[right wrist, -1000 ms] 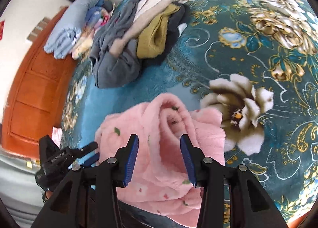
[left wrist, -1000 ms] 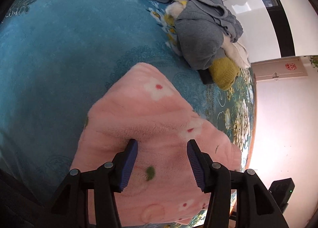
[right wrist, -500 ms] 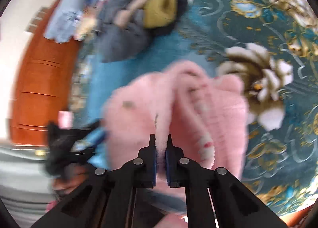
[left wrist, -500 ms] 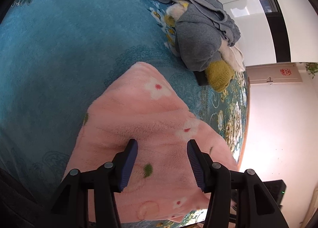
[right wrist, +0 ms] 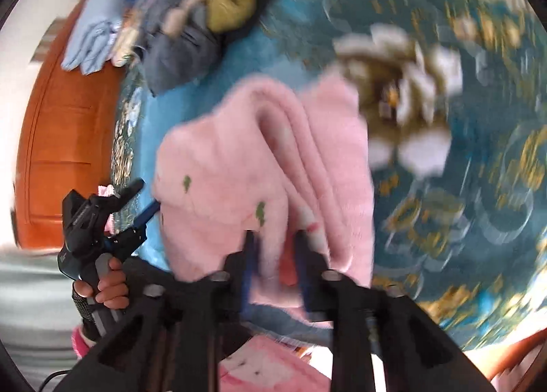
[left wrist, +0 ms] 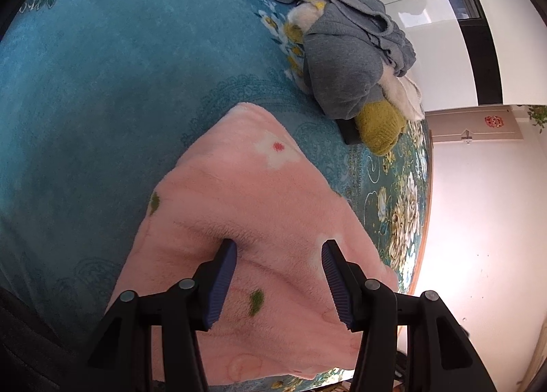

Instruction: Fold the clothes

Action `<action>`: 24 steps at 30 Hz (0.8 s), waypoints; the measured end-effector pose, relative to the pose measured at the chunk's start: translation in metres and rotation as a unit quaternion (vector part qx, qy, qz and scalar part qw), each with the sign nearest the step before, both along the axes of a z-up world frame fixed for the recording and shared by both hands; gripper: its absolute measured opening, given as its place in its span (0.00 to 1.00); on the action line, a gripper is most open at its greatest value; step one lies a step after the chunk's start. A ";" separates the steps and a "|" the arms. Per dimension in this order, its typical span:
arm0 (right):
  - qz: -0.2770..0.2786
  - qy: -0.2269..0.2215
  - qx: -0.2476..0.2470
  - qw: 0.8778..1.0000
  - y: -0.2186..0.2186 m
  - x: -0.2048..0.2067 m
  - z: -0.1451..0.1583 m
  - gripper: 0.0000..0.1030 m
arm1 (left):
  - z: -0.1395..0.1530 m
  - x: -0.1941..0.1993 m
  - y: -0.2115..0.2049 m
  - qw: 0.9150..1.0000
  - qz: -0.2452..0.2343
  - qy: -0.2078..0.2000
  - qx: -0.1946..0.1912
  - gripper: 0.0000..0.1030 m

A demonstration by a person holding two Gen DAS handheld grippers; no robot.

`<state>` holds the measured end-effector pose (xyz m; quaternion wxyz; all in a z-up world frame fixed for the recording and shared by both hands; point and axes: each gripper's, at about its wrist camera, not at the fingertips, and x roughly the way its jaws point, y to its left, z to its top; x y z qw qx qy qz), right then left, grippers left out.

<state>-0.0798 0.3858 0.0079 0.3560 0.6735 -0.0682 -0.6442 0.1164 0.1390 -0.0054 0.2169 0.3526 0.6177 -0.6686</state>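
A fluffy pink garment [left wrist: 256,193] with small flower prints lies on the blue bedspread [left wrist: 102,67]. My left gripper [left wrist: 277,248] is open over its near part, and the left fingertip [left wrist: 227,250] dents the fleece. In the blurred right wrist view the same pink garment [right wrist: 222,159] is bunched into thick folds. My right gripper [right wrist: 276,238] is low over them with its jaws opening and a ridge of pink fleece between them. The left gripper [right wrist: 145,199] shows at the garment's left edge, held by a hand [right wrist: 109,289].
A heap of grey clothes [left wrist: 342,60] with a yellow-green knit [left wrist: 379,122] lies at the far side of the bed. Folded light-blue clothes [right wrist: 92,33] lie near a wooden panel [right wrist: 61,139]. The bed's edge [left wrist: 427,187] runs close on the right.
Half a second ago my right gripper was shut on a pink fold; now its jaws stand apart and it sits lower over the garment. My left gripper has stayed put.
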 end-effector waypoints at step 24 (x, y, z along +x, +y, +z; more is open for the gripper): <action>-0.008 0.048 -0.052 0.997 -0.017 -0.012 0.032 0.24 | 0.006 -0.001 0.002 1.000 -0.006 0.015 -0.012 0.56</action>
